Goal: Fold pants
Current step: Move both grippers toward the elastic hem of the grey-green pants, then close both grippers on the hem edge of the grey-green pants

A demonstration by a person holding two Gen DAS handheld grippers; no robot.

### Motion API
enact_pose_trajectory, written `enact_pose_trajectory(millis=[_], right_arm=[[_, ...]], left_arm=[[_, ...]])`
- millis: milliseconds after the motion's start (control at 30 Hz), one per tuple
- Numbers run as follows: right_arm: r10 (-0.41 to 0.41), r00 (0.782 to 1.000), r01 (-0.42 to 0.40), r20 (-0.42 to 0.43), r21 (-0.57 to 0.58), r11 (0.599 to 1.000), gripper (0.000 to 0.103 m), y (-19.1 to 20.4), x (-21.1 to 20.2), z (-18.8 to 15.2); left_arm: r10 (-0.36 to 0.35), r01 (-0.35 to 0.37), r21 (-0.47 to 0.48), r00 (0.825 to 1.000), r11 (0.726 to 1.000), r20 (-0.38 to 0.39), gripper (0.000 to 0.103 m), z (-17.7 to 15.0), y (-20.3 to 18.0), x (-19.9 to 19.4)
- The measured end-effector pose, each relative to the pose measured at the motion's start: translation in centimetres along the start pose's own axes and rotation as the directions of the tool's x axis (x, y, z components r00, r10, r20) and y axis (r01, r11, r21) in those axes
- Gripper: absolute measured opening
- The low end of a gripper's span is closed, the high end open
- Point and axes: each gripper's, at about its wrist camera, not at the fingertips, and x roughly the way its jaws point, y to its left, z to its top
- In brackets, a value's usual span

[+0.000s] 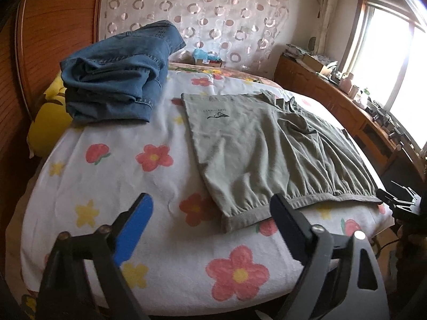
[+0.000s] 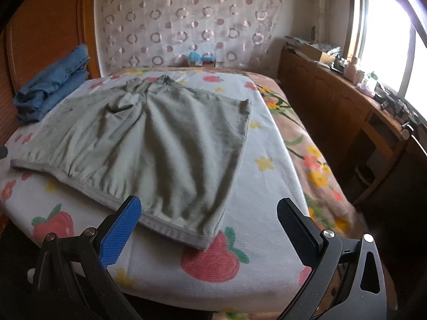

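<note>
Pants, grey-green, lie spread and wrinkled; left hand-held gripper and right hand-held gripper gape wide.

Two garments lie on the bed: one pair of olive-green pants spread flat and one bundle of blue jeans by the headboard. One flowered white sheet covers it. Two grippers, left gripper and right gripper, hover.
</note>
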Motion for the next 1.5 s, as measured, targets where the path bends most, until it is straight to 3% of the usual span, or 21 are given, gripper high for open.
enact_pose_trajectory(millis=[267, 367, 467, 600, 667, 733, 933, 1167, 1300, 1500], right_arm=[[0.062, 0.998, -0.062, -0.032, -0.009, 0.998, 0.103, -0.4, 0.7, -0.4], [0.084, 0.996, -0.084, -0.026, -0.001, 0.996, 0.103, -0.6, 0.7, -0.5], [0.102, 0.995, -0.102, -0.022, 0.011, 0.995, 0.102, -1.0, 0.7, -0.7], [0.120, 0.992, -0.119, -0.031, 0.025, 0.993, 0.092, -1.5, 0.7, -1.0], [0.124, 0.991, -0.123, -0.040, 0.032, 0.992, 0.075, -1.8, 0.8, -1.3], [0.125, 0.991, -0.123, -0.043, 0.036, 0.992, 0.073, -2.0, 0.8, -1.5], [0.127, 0.991, -0.125, -0.038, 0.036, 0.991, 0.050, -2.1, 0.3, -1.7], [0.168, 0.985, -0.167, -0.029, 0.032, 0.985, 0.024, -1.9, 0.1, -1.9], [0.174, 0.985, -0.174, -0.017, 0.027, 0.984, 0.022, -1.8, 0.0, -2.3], [0.175, 0.984, -0.175, -0.009, 0.029, 0.984, 0.011, -2.0, 0.0, -2.3]], left_arm=[[-0.009, 0.011, 0.040, 0.999, 0.999, -0.045, 0.044, -0.5, -0.9, 1.2], [-0.011, 0.014, 0.042, 0.998, 0.999, -0.065, 0.036, -0.8, -0.9, 1.8], [-0.001, 0.005, 0.047, 0.997, 0.999, -0.073, 0.035, -1.3, -0.9, 2.1], [0.029, -0.024, 0.078, 0.997, 0.997, -0.065, 0.035, -1.6, -1.5, 1.9], [0.033, -0.028, 0.080, 0.997, 0.996, -0.063, 0.035, -1.6, -1.5, 1.9], [0.038, -0.033, 0.080, 0.998, 0.996, -0.059, 0.035, -1.7, -1.6, 1.8], [0.045, -0.040, 0.102, 0.998, 0.994, -0.050, 0.027, -1.9, -2.2, 1.8], [0.049, -0.046, 0.087, 0.998, 0.995, -0.034, 0.028, -1.9, -2.0, 1.9], [0.049, -0.046, 0.090, 0.998, 0.995, -0.030, 0.028, -2.0, -2.3, 1.8], [0.051, -0.050, 0.099, 0.999, 0.994, -0.012, 0.006, -2.1, -2.7, 1.6]])
